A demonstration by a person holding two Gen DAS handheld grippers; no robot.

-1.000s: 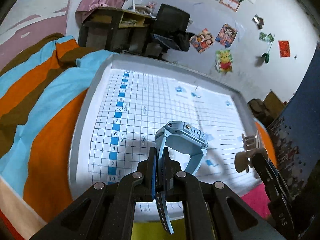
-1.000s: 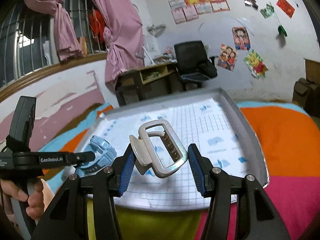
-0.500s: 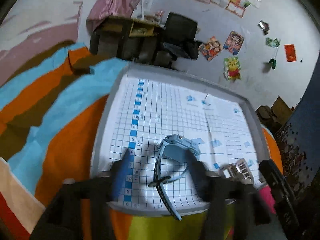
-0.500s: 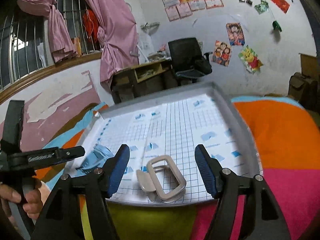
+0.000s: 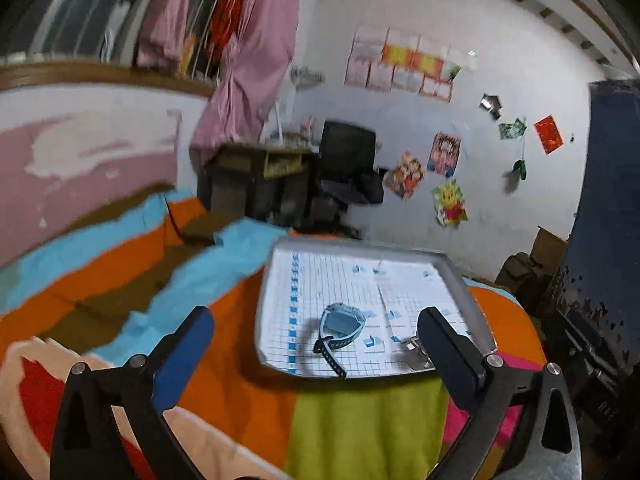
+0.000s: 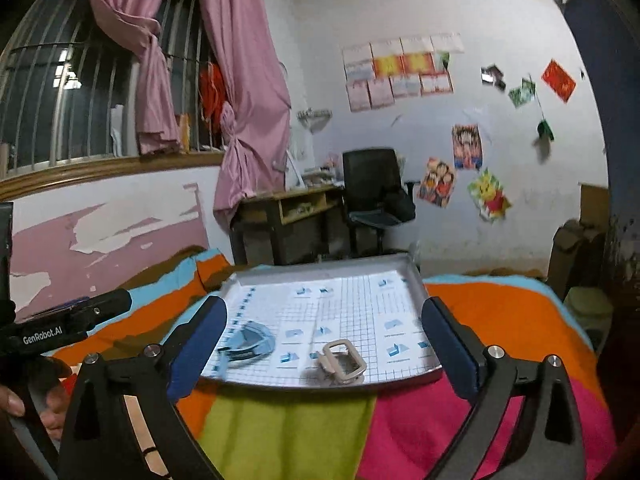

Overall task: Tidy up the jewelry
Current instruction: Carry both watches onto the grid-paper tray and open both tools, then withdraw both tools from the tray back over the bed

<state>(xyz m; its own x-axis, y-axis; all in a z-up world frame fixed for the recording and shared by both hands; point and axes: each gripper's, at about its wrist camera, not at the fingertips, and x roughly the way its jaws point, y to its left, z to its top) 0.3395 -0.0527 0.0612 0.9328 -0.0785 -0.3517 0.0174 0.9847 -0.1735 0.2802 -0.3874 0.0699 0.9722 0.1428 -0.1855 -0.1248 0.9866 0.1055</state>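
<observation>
A light blue watch lies on the grid sheet near the front left of the grey tray. A beige hair clip lies to its right by the tray's front edge. My left gripper is open and pulled back over the blanket, nothing between its fingers. My right gripper is open too, held back from the tray. The left gripper's body shows at the left of the right wrist view, held by a hand.
The tray rests on a striped blanket in orange, blue, green and pink. Behind it stand a wooden desk and a black chair. Boxes and a dark blue panel lie to the right.
Both grippers opened, letting go of the watch and the hair clip, which now lie on the tray. Both grippers have pulled back and up from the tray.
</observation>
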